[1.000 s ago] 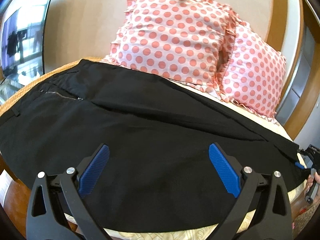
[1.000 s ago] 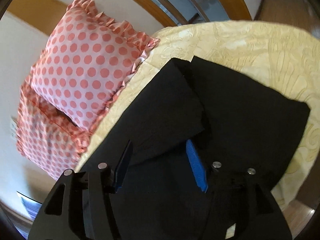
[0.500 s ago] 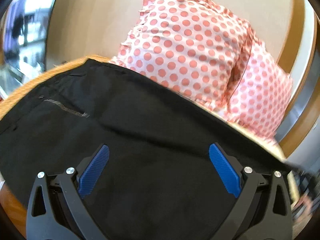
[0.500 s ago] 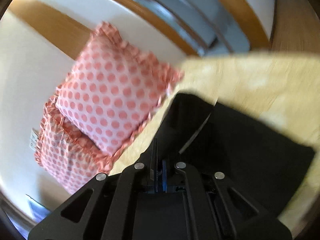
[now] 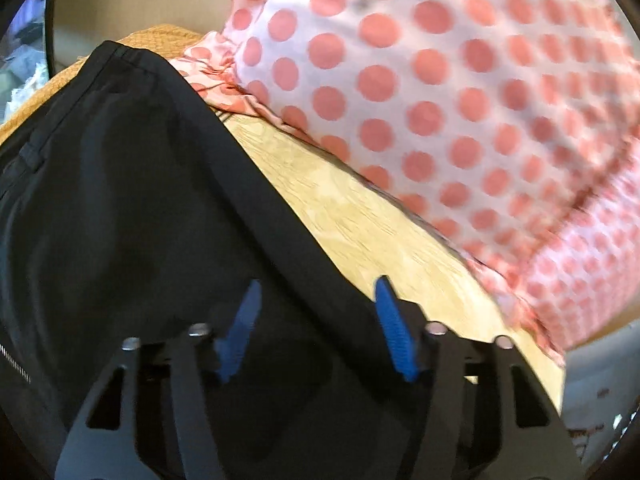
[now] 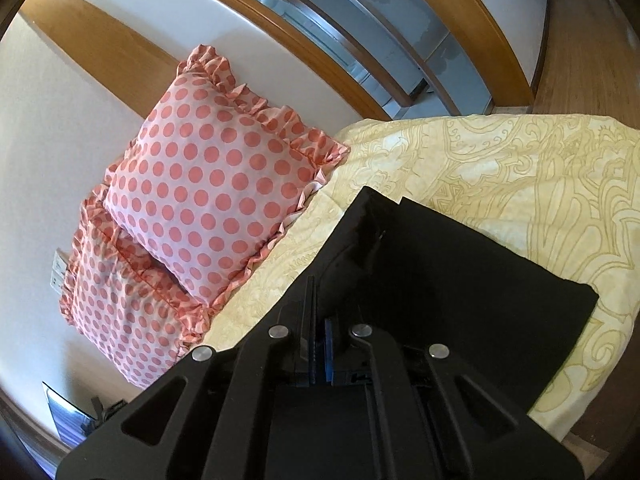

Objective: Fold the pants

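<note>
Black pants (image 5: 132,208) lie spread on the yellow bedspread (image 5: 360,216), waistband at the upper left. My left gripper (image 5: 316,320) is partly open, its blue pads astride the far edge of the pants, not clamped. In the right wrist view the leg ends of the pants (image 6: 460,280) lie on the bedspread (image 6: 520,168). My right gripper (image 6: 318,344) is shut on the edge of a pant leg and lifts it a little, so the fabric rises into the jaws.
Two pink polka-dot pillows (image 5: 460,92) (image 6: 216,184) lean against the wall at the head of the bed, close beyond the pants. A wooden door frame (image 6: 460,24) and wood floor (image 6: 588,52) lie past the bed's far side.
My right gripper closed on the pant leg edge and lifted it. My left gripper moved forward and right to the far edge of the pants, and its jaws narrowed.
</note>
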Motion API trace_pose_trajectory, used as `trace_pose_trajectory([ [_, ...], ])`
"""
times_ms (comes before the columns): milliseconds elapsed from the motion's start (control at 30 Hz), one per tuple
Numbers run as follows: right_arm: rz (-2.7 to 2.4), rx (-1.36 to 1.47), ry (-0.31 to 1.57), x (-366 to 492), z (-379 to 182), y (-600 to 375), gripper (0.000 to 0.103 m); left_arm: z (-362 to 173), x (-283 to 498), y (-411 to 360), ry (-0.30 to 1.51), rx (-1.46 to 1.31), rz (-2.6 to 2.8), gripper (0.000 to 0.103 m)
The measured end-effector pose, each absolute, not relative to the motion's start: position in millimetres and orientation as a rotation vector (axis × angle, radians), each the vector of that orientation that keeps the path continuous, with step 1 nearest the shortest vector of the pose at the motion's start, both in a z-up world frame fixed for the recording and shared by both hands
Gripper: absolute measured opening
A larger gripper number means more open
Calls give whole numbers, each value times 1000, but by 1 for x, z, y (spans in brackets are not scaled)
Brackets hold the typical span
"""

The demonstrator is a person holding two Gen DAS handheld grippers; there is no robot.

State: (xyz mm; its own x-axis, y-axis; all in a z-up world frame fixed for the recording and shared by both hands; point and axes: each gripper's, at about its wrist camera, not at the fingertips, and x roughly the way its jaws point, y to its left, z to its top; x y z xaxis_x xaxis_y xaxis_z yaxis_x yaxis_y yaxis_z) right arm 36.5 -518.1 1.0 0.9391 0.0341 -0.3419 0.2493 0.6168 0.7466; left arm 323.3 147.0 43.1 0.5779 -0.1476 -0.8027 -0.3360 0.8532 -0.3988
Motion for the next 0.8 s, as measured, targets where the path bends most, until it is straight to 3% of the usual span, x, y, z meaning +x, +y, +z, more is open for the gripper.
trace_pose_trajectory([
  [33, -122, 905, 340, 36, 0, -519, 3, 38, 329, 149, 979, -569, 126, 18],
  [67, -114, 909, 338, 37, 0, -520, 3, 35, 328, 153, 988, -597, 138, 9],
  [133, -109, 904, 334, 37, 2, -518, 3, 39, 315, 160, 956, -643, 155, 5],
  [400, -155, 867, 256, 8, 18, -532, 3, 122, 114, 152, 637, -534, 92, 5],
  [567, -200, 897, 314, 2, -1, -538, 3, 72, 11, 149, 677, -565, 162, 8],
  [800, -226, 944, 366, 1, -21, -541, 3, 37, -27, 155, 708, -622, 202, 12],
])
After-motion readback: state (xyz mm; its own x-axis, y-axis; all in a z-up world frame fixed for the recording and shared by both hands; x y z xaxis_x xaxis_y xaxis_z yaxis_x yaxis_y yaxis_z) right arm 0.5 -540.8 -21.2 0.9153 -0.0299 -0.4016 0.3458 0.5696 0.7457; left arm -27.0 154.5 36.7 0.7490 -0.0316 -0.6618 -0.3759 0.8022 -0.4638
